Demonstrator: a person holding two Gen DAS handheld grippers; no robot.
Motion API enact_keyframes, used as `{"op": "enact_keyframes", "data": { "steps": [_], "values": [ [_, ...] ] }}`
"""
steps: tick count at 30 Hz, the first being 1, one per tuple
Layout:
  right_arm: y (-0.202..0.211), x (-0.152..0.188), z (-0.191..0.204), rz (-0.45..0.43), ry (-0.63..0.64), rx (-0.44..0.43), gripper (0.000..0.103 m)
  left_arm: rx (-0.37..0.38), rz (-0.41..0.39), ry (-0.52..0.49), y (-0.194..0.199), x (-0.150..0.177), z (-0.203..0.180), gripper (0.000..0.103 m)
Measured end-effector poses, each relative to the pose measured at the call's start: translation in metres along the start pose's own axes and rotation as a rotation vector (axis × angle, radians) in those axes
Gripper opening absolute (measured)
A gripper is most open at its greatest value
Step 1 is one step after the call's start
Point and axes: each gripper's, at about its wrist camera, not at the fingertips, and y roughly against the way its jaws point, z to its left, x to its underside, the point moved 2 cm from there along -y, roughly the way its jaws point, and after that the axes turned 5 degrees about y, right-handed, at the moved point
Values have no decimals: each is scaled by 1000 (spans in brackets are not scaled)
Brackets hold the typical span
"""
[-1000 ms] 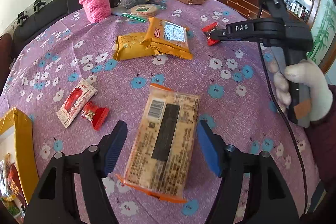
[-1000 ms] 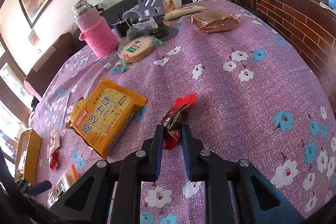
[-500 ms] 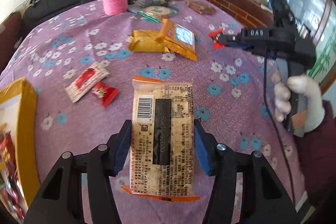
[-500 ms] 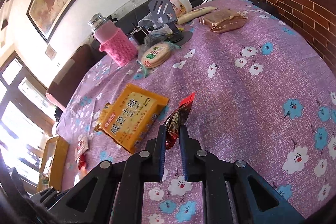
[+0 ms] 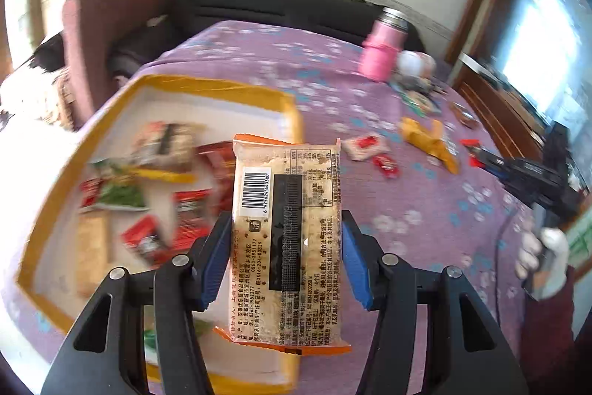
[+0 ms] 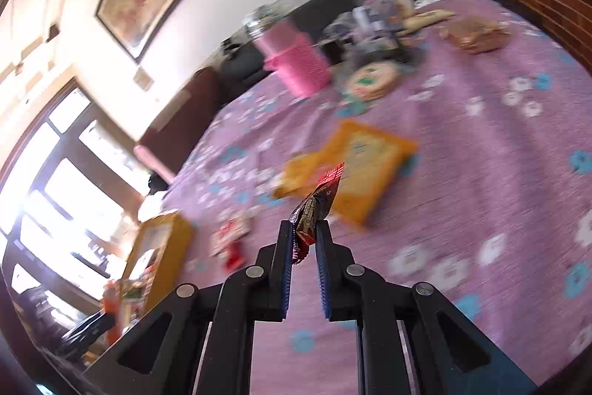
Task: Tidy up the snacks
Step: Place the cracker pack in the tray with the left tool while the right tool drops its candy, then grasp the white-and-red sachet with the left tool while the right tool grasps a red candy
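Gripping a flat cracker packet [image 5: 286,239] by its long edges, the left gripper [image 5: 285,258] has its blue-padded jaws partly closed against both sides, barcode side up. The packet hangs in the air above the right wall of the yellow box [image 5: 207,87], which fills the left wrist view from nine to seven o'clock. Inside the box lie several blurred snack packs, red ones [image 5: 188,217] and a green one [image 5: 118,191] among them.

On the purple flowered surface [image 5: 425,217] toward two o'clock sit a small white-and-red packet [image 5: 364,145], a red candy [image 5: 384,165] just beside it, and a yellow bag [image 5: 429,139] farther out. A pink bottle [image 5: 381,50] stands at one o'clock near the far edge.

At three o'clock in that same view the right gripper [image 6: 303,243] appears, held by a white-gloved hand [image 5: 544,254]. Its own camera shows the jaws nearly closed, pinching a small dark red wrapper [image 6: 318,206] that stands upright between the pads, lifted off the surface. Beyond it at twelve o'clock lies the yellow bag [image 6: 362,165], and the yellow box [image 6: 159,247] sits at nine o'clock, well apart.
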Motion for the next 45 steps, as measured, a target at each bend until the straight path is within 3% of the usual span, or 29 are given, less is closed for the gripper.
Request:
{"op": "enact_keyframes", "data": {
  "steps": [7,11,20,24,27,34,35,45],
  "values": [
    [-39,23,124,124,174,-157,12,-111,-15,145,2,7,73,55],
    [-71,47,179,214,248,-204,12,-120,-9,202,3,13,99,55],
    [-140,109,256,404,381,-224,12,-157,-2,250,-10,3,127,55],
    [-162,127,276,457,435,-208,14,-158,-39,253,1,2,128,55],
    [-161,135,285,446,478,-178,16,-176,-73,248,14,0,128,56],
    [-134,130,294,371,512,-163,37,-242,-117,222,34,-1,116,70],
    [-129,128,293,358,510,-160,41,-257,-113,215,34,-1,113,74],
    [-87,107,253,270,411,-133,52,-255,-110,116,45,0,68,74]
  ]
}}
